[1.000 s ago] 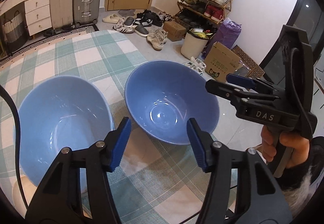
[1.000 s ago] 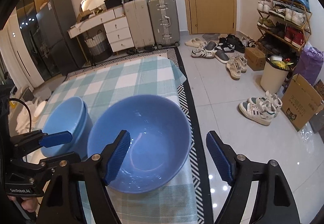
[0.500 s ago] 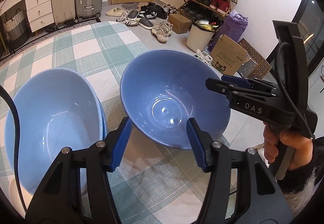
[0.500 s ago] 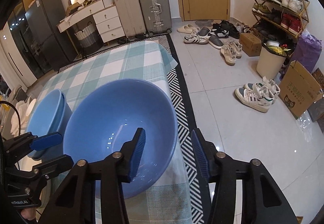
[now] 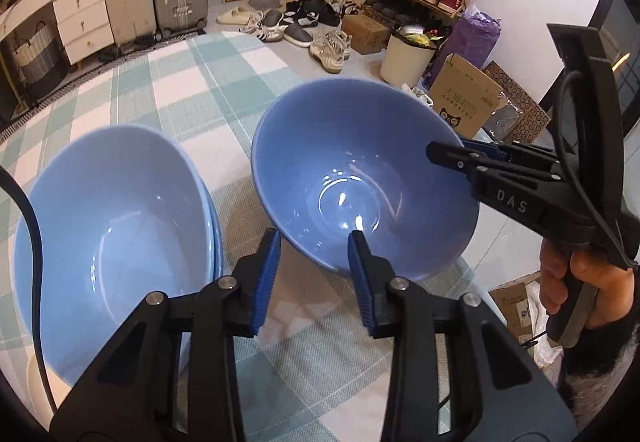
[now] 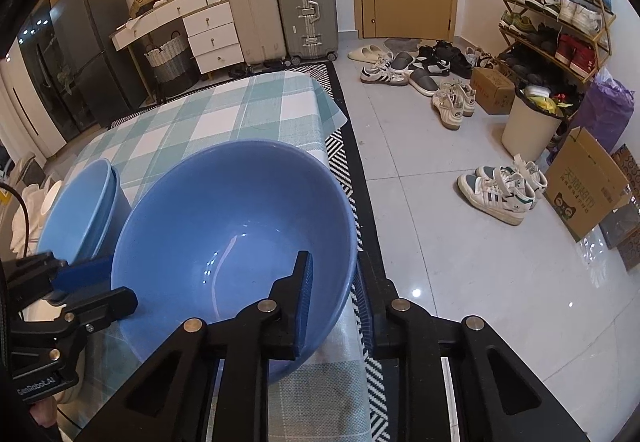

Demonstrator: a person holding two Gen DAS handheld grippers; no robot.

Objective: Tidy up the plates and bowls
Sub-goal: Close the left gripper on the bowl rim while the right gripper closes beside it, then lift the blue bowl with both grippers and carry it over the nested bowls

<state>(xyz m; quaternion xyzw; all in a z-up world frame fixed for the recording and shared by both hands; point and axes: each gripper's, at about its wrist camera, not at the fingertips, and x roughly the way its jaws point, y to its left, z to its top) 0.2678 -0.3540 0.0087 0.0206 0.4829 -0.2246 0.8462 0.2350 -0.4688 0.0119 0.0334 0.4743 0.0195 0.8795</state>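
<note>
While both claws have just been closing, the right gripper (image 6: pixel 334 296) pinches the rim of the single blue bowl (image 6: pixel 240 226) near the checked tablecloth's (image 6: pixel 224 110) edge. Left gripper (image 5: pixel 314 274) straddles its near rim, pad contact unclear. Stacked bowls (image 5: pixel 112 242) crowd just beside; shoes (image 6: pixel 500 190) litter the floor.
</note>
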